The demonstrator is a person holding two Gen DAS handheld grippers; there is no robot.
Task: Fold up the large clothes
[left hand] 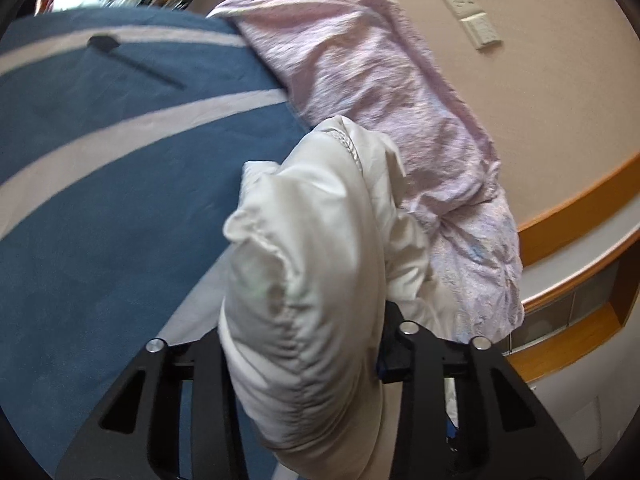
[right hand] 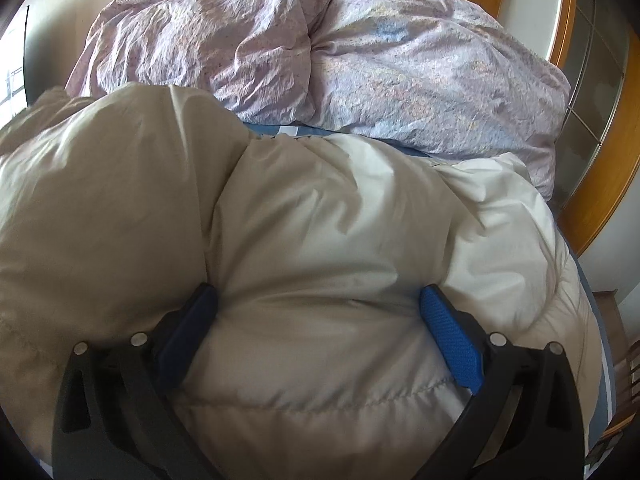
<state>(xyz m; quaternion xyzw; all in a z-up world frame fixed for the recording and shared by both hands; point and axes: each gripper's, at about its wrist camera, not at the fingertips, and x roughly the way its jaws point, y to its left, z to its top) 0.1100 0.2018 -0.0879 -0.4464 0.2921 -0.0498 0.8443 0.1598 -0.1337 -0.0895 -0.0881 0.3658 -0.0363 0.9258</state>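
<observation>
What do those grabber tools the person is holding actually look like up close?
Both are matte black plastic frames with cut-out slots and round silver pins. The right gripper has two fingers faced with textured blue pads. On the left gripper, only a sliver of blue shows.

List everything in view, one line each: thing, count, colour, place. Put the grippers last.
Puffy jacket: one, off-white, on the bed, bunched between both grippers.
Duvet: one, crumpled, pale lilac, behind the jacket.
Bedsheet: one, blue with white stripes, under everything.
Wall switch plates: two, cream, on the beige wall.
Wooden trim: orange-brown, along the wall.
Left gripper: black, shut on a jacket fold.
Right gripper: black with blue fingers, spread around the jacket's bulk.
</observation>
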